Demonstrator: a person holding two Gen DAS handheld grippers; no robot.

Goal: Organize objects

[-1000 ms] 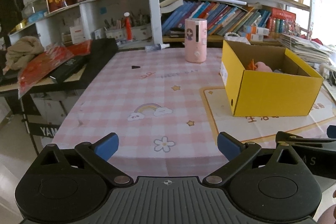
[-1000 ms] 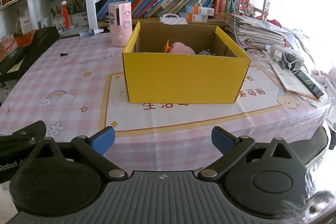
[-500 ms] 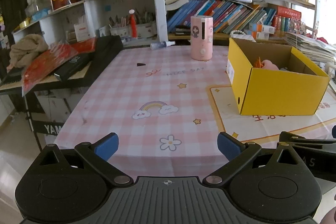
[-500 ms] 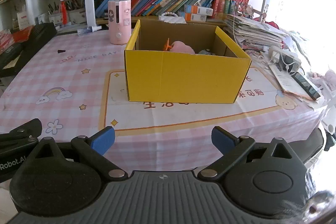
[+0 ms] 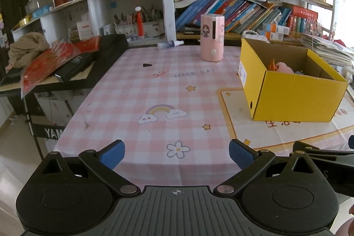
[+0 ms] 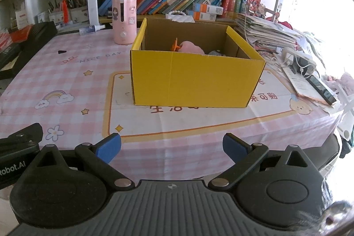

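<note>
A yellow cardboard box [image 6: 194,79] stands open on the pink checked tablecloth [image 5: 154,90]; the left wrist view shows the box [image 5: 294,98] at the right. Inside it lie a pink soft item [image 6: 190,47], an orange clip [image 6: 174,44] and a grey item [image 6: 215,52]. A pink cylinder [image 5: 212,38] stands at the table's far side, and a small black piece [image 5: 147,65] lies to its left. My left gripper [image 5: 177,153] hangs open and empty at the table's near edge. My right gripper [image 6: 172,147] is open and empty too, in front of the box.
Bookshelves [image 5: 243,10] line the back. A small spray bottle [image 5: 170,44] lies near the far edge. A black keyboard with red bags [image 5: 73,61] sits to the left. Papers, a power strip and a phone [image 6: 307,72] crowd the right side of the table.
Both grippers have drawn back from the table and risen a little, so the box and cylinder look smaller. Both stay open and empty.
</note>
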